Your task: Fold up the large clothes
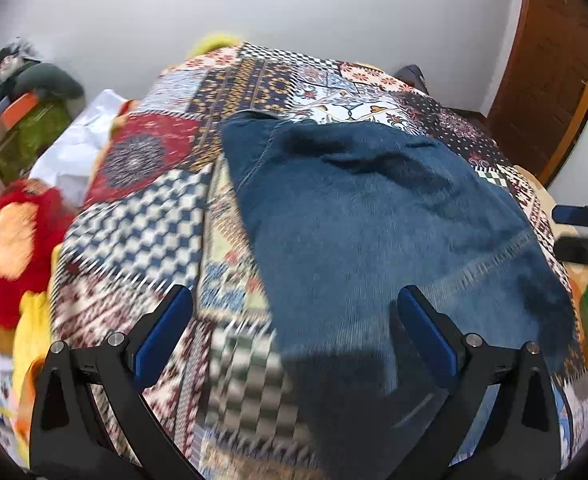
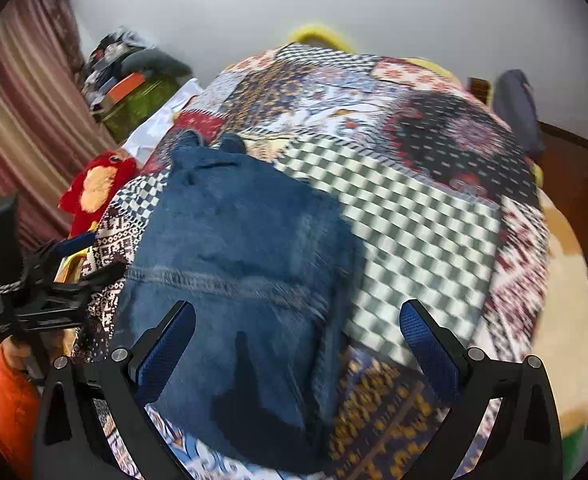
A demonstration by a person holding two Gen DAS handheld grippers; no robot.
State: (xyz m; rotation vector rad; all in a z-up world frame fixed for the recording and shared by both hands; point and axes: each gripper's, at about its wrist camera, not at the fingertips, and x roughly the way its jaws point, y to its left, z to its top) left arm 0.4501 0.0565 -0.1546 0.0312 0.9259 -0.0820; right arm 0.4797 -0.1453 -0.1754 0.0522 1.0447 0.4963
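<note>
Left wrist: we see the left gripper (image 1: 294, 320) spread wide and empty above the blue jeans (image 1: 374, 220) on the patchwork bedspread (image 1: 142, 216). We'd pinch the near hem squarely.

Right wrist: right gripper (image 2: 298, 332) likewise wide, empty; jeans lie centre-left, near.

Motion blur smears the near part of the quilt (image 1: 230, 360) in the left wrist view, so its checks run into streaks. The jeans (image 1: 374, 240) hide the quilt beneath them, and their near end is lost in shadow at the bottom edge. The right gripper (image 1: 574, 232) is cut off by the right edge; how its jaws stand there cannot be told. In the right wrist view the left gripper (image 2: 90, 256) is partly cut off at the left edge, and an orange sleeve (image 2: 10, 400) runs out of frame.
</note>
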